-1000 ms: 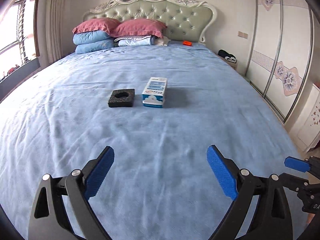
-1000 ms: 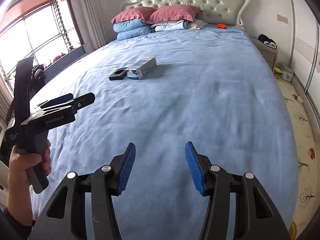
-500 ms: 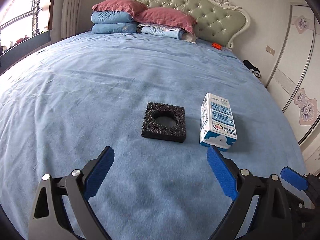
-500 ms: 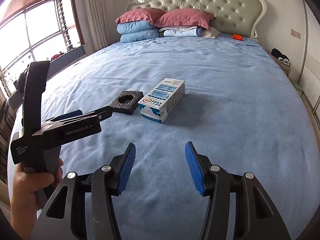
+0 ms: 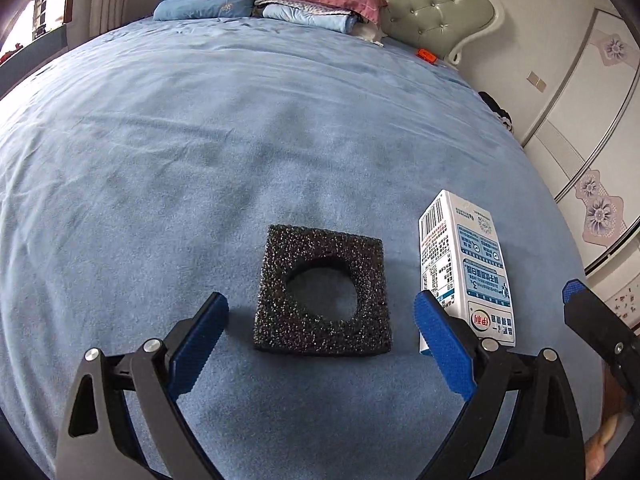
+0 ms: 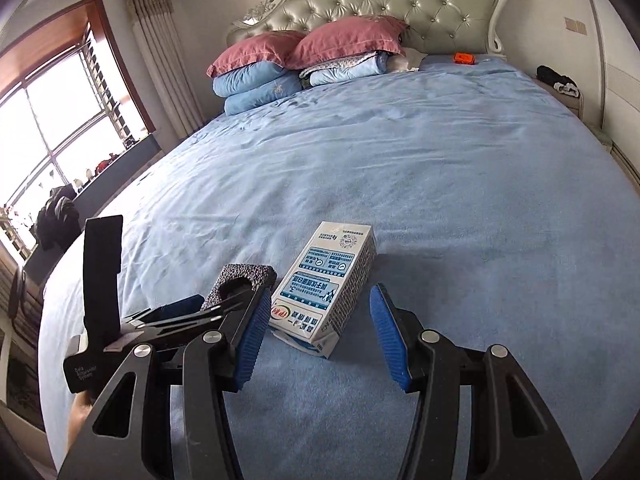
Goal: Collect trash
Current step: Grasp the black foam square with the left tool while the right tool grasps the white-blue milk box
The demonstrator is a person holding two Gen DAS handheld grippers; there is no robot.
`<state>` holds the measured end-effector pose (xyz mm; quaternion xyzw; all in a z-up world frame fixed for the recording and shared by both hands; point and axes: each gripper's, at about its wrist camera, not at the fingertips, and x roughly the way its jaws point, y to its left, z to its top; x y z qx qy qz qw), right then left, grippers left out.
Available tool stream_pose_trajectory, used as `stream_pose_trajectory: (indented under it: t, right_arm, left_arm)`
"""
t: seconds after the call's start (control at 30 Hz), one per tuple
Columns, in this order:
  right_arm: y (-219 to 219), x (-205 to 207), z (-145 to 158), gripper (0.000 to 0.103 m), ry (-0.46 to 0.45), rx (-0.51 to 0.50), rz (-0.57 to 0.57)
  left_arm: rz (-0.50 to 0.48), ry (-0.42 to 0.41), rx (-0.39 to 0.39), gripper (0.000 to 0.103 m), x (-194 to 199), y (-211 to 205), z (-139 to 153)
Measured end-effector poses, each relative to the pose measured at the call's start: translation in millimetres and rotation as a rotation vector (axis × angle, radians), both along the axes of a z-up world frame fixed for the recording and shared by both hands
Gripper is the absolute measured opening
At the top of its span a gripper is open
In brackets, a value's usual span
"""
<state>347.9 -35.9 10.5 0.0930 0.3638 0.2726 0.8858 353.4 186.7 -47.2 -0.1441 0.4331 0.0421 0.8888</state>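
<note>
Bed [image 5: 200,152]: one, blue fuzzy cover, under your trash.
Pillows [image 6: 304,60]: four, stacked at the headboard.
Carton [image 6: 324,292]: one, printed cardboard, lying flat before your right gripper [image 6: 316,336], spread wide, empty.
Foam block [image 5: 323,298]: one, black, square, round hole; your left gripper [image 5: 320,344] gapes around it, untouching.

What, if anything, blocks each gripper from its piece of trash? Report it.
Nothing visible. The open left gripper faces the black foam square over bare blue bedspread. The open right gripper faces the milk carton, also unobstructed. Foam and carton lie side by side, apart.
</note>
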Motion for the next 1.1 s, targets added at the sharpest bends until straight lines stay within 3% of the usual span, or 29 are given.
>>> stream_pose_trajectory:
  t: [0.2,0.27,0.3,0.53,0.63,0.83,0.93,1.1]
  right_arm:
    - [16,23,-7,0.051,0.054,-0.01,0.012]
    - [22,27,-13,0.051,0.069,-0.024,0.011]
    - [24,29,-15,0.051,0.078,-0.033,0.009]
    - [41,31,-17,0.052,0.102,-0.078,0.005]
    - [55,32,-12,0.06,0.095,-0.135,-0.005]
    - [75,45,-20,0.06,0.163,-0.235,-0.09]
    - [83,51,-30,0.061,0.198,-0.262,-0.106]
    - [77,52,-39,0.059,0.224,-0.222,-0.073]
  left_arm:
    - [-0.009,0.034,0.129,0.092,10,-11,-12]
    - [0.006,0.031,0.183,0.079,9,-13,-12]
    - [0.01,0.024,0.187,0.066,9,-12,-11]
    - [-0.009,-0.018,0.066,0.064,3,10,-4]
    - [0.014,-0.037,0.032,0.064,-2,26,3]
    - [0.072,-0.052,0.015,0.064,-14,58,10]
    - [0.029,-0.042,0.031,0.064,-12,51,8]
    - [-0.054,-0.026,0.028,0.064,-6,31,2]
